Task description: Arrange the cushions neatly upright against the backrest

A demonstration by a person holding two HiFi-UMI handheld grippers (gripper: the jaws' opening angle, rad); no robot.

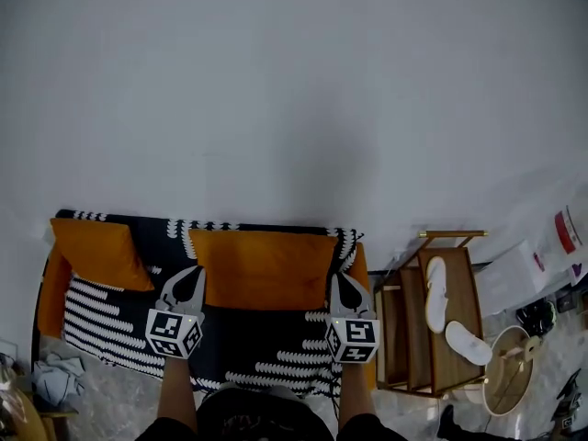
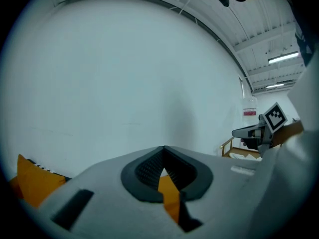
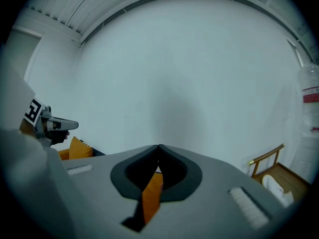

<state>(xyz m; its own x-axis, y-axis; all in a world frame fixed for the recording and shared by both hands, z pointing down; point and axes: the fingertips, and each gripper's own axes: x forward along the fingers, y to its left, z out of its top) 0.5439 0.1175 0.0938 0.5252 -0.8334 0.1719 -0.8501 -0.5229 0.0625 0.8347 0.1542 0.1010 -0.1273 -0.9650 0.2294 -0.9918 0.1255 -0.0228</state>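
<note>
An orange cushion (image 1: 262, 269) stands upright against the backrest of a sofa with a black-and-white patterned cover (image 1: 276, 361). My left gripper (image 1: 195, 276) is shut on the cushion's left edge, and my right gripper (image 1: 339, 281) is shut on its right edge. In the left gripper view a strip of orange fabric (image 2: 169, 194) is pinched between the closed jaws of the left gripper (image 2: 163, 151). The right gripper view shows the same orange fabric (image 3: 151, 195) in the right gripper (image 3: 159, 148). A second orange cushion (image 1: 96, 251) leans in the sofa's left corner.
A white wall rises behind the sofa. To the sofa's right stands a wooden rack (image 1: 411, 338) with white slippers (image 1: 436, 292) on it, and a round basket (image 1: 510, 375) beyond. A grey cloth (image 1: 55, 375) lies on the floor at lower left.
</note>
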